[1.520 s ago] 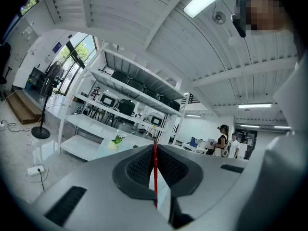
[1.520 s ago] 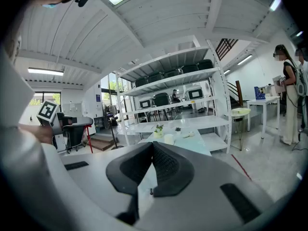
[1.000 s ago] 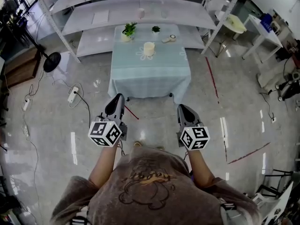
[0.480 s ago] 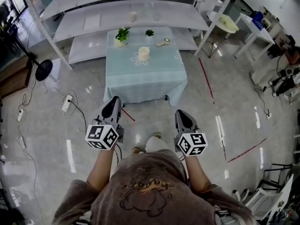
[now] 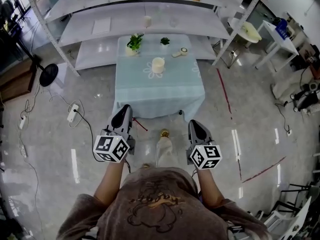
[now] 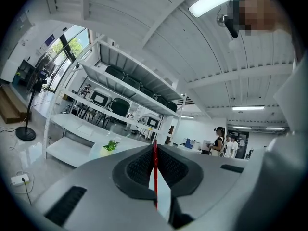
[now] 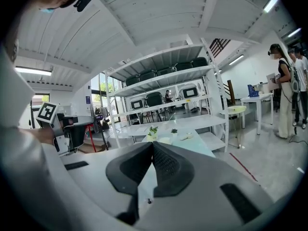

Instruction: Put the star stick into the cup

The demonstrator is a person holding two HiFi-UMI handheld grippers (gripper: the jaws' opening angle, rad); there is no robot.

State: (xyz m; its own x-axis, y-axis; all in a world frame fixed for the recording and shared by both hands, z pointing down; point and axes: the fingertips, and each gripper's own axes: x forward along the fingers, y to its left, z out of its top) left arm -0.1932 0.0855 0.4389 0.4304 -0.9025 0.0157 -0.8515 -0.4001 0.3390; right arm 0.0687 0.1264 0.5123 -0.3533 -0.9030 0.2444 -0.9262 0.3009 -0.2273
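Observation:
A cream cup (image 5: 158, 65) stands in the middle of a small table with a pale blue cloth (image 5: 159, 96), well ahead of both grippers. My left gripper (image 5: 125, 108) is shut on a thin red stick (image 5: 140, 125) that juts out sideways past its tip. In the left gripper view the stick (image 6: 155, 172) runs straight up between the closed jaws; its star end is not visible. My right gripper (image 5: 193, 123) is shut with nothing in it. In the right gripper view the cup (image 7: 165, 140) shows just beyond the jaw tips (image 7: 152, 143).
Two small potted plants (image 5: 133, 43) (image 5: 165, 41) and a small white round object (image 5: 180, 51) sit at the table's far edge. White shelving (image 5: 150, 21) stands behind. A fan stand (image 5: 49, 74), a power strip (image 5: 73, 112) and cables lie left. People (image 7: 285, 95) stand far right.
The person has stepped toward the table, which now sits a little lower in the head view. One leg has swung forward between the grippers. Both grippers stay shut.

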